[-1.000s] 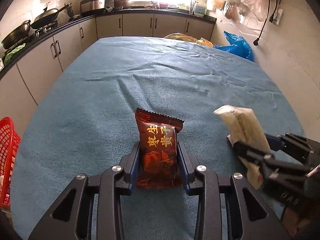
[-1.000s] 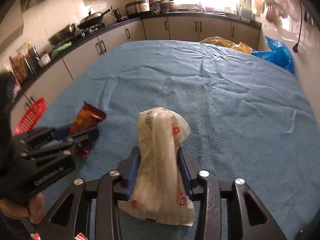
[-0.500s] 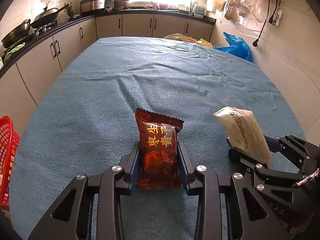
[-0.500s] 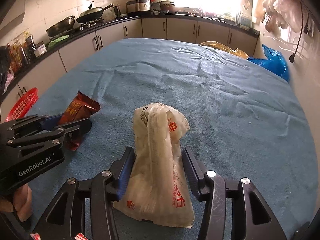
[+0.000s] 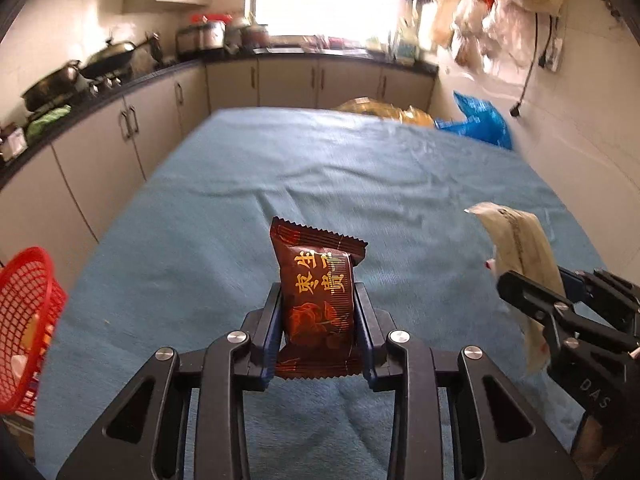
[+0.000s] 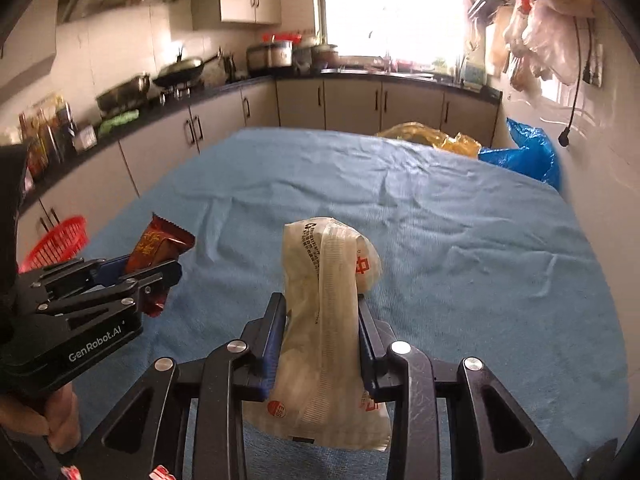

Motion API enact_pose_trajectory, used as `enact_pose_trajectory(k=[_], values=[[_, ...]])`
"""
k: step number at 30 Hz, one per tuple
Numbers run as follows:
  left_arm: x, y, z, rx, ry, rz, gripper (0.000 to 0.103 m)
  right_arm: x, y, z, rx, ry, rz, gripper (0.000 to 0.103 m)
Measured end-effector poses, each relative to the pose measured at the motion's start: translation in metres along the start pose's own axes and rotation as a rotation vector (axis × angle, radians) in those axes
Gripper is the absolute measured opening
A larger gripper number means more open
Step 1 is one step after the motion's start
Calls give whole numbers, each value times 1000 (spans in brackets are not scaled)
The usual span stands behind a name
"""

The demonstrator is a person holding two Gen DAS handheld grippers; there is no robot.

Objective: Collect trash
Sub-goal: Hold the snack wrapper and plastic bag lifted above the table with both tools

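- The left gripper point(image 5: 318, 312) pinches a brown snack pack point(image 5: 318, 296) between its two fingers. The pack stands up straight, with its zigzag top edge above the fingers and its bottom edge sticking out below them.
- The right gripper point(image 6: 322, 320) pinches a white bag point(image 6: 324, 336) the same way. The bag's top flops over to the right, and its wide bottom hangs down under the fingers.
- Both packs are up in the air, above the blue cloth point(image 5: 320, 184) that covers the table. Neither touches the cloth.
- The left view shows the right gripper point(image 5: 532, 296) at the right edge, with the white bag point(image 5: 520, 248) seen from the side, thin and leaning.
- The right view shows the left gripper point(image 6: 152, 272) at the left edge, with the snack pack point(image 6: 160, 246) poking up out of it. Only this view shows the hand point(image 6: 48, 420) holding that gripper, and the words "GenRobot.AI" on its side.
- A red basket point(image 5: 24, 328) sits off the left side of the table. The left view shows it big and close, with something pale inside. The right view shows only a small bit of it point(image 6: 56, 242), behind the left gripper.
- At the far end of the table lie a yellow bag point(image 6: 432, 138) and a blue bag point(image 6: 524, 154), just beside each other.
- Behind them are the cupboards point(image 6: 352, 104) and pans point(image 6: 184, 70) on the counter.
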State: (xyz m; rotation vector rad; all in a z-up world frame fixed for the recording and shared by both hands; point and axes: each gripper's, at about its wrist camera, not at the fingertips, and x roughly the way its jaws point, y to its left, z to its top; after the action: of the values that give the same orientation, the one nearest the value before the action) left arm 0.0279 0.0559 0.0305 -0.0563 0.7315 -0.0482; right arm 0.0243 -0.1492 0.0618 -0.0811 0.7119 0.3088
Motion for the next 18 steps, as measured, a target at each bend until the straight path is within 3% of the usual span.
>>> enact_pose_trajectory(k=[3,18], values=[[-5,2,3,1,-46,57,31,0,0,1,10,-4,1,35],[-8,3,2,3,-73,97,31,-5,2,-2,-5,-35,4,35]])
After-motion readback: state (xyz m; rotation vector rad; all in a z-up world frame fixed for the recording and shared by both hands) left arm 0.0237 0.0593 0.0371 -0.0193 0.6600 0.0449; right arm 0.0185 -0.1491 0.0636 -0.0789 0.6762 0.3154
